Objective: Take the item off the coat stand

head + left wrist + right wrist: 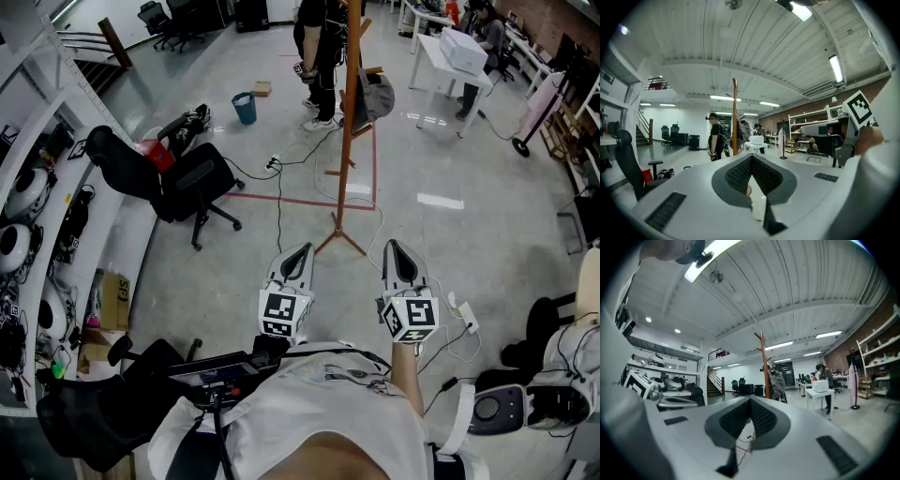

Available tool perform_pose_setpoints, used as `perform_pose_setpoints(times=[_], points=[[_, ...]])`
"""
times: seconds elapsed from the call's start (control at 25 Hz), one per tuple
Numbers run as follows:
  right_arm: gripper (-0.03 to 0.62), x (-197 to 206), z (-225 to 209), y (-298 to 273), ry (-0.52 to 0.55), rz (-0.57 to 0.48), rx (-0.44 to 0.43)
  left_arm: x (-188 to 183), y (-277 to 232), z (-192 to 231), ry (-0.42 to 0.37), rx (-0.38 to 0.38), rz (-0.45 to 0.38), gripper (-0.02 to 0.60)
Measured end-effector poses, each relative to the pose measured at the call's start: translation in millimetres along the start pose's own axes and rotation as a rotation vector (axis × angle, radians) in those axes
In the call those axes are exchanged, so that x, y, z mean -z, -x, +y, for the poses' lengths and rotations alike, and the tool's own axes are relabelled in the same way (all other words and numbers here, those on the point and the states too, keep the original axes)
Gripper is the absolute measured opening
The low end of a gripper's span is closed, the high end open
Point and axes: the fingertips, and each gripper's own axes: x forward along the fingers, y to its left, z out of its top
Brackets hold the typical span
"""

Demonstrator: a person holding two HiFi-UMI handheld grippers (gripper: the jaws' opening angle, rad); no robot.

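**Left gripper** [751, 156]: smooth grey moulded shell with black ribbed pads. The jaws are closed and empty, the tips meeting in a point with a narrow wedge of gap behind them. A black-and-white marker cube sits at the rear.

**Right gripper** [750, 400]: same build. The jaws are closed tip to tip, with nothing held.

**Floor** [450, 234]: glossy pale grey, mirroring the ceiling lights. A bare stretch runs straight ahead of both pairs of jaws to the stand's feet.

**Cables** [278, 187]: thin, black and white. They loop over the floor ahead of the left jaws and round the stand's base.

**Coat stand** [349, 112]: slim orange-brown wooden pole, upright on splayed legs, with short pegs near the top. It stands ahead of the jaws, between their two lines and well apart from both.

**Grey item** [373, 98]: soft cloth, rounded and sagging. It hangs on a peg on the pole's right side, well clear of both grippers.

**Red tape** [300, 200]: straight floor lines meeting in a corner just beyond the stand's feet.

**Chair** [187, 183]: black, padded and wheeled, ahead and left of the left jaws, apart from the stand.

**Person** [319, 47]: in dark clothing, standing just behind the pole.

**Table** [441, 56]: white and square-edged, far ahead to the right of the right jaws.

**Shelves** [37, 131]: white, along the far left edge.
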Motion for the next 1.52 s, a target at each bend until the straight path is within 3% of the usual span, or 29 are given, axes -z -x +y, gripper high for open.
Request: perform_pose_setpoints(times=[0.32,0.76,1.16,1.52], points=[[0.005,1.6,-1.7,6.6,-0.007,-0.001,0.001,2.2,2.4,-5.7,0.012,-0.010,0.003,0.002],[0.005,-7.0,-3.6,11.6,-0.003,-0.037,-0.074,-11.7,-5.7,-18.7,0.021,-0.042,-0.027,0.003],[0.005,20.8,-3.5,15.9,-0.021,0.037,-0.143,10.8,-5.1,-38.8,0.045,-0.062,0.018,0.002],[0.005,36.0,-7.3,-16.9,-0.047,0.077,-0.169,26.9,-24.4,-26.6,0.065,-0.064,0.054,0.002]])
